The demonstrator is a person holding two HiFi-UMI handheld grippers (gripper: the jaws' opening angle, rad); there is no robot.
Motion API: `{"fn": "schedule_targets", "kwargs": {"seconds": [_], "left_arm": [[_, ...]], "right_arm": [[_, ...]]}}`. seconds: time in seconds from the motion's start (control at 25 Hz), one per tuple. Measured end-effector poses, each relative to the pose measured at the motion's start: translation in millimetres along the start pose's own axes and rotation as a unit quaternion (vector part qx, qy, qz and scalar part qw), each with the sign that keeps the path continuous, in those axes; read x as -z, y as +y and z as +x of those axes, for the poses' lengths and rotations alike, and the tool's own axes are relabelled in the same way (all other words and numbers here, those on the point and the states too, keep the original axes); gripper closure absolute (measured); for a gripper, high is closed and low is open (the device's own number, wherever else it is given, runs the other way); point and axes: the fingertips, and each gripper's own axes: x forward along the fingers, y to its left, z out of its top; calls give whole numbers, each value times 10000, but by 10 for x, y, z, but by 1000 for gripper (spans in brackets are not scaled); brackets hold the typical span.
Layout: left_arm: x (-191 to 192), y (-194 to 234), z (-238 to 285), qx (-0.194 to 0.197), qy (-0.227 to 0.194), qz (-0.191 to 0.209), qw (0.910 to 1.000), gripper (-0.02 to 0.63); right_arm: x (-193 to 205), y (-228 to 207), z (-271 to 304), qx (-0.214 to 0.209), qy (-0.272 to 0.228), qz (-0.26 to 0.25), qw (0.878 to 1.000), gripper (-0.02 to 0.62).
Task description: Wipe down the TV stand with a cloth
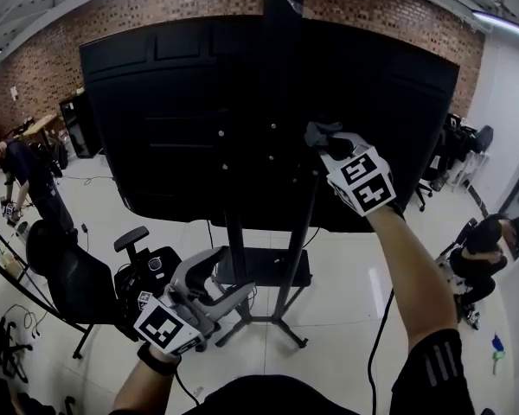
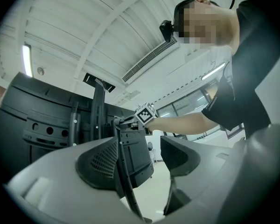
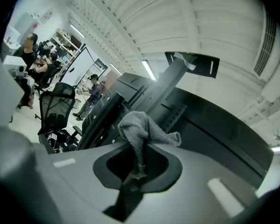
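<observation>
Pinching grey cloth in right claw, bunched just beyond its tips, left claw spread

Pinched between the jaws of our right gripper, the cloth looks like a grey knit, soft and matt, with a rough, waffle-like weave. The jaws themselves seem to be smooth grey plastic with a dull finish. On our left gripper, whose jaws stand apart, the inner pads are darker, with a fine dotted grid texture. Just beyond the right jaws, the TV back panel appears to be black matt plastic, and the stand posts look like dark painted metal. Below the left jaws, the floor is pale and glossy.
</observation>
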Motion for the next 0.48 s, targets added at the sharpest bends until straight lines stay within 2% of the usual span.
{"fn": "schedule_targets", "kwargs": {"seconds": [0.32, 0.48], "left_arm": [[127, 12, -86, 107, 116, -144, 9998, 299], [184, -38, -29, 269, 178, -184, 9993, 299]], "right_arm": [[583, 436, 71, -268, 575, 259, 9976, 563], [706, 590, 80, -261, 550, 390, 9974, 563]]}}
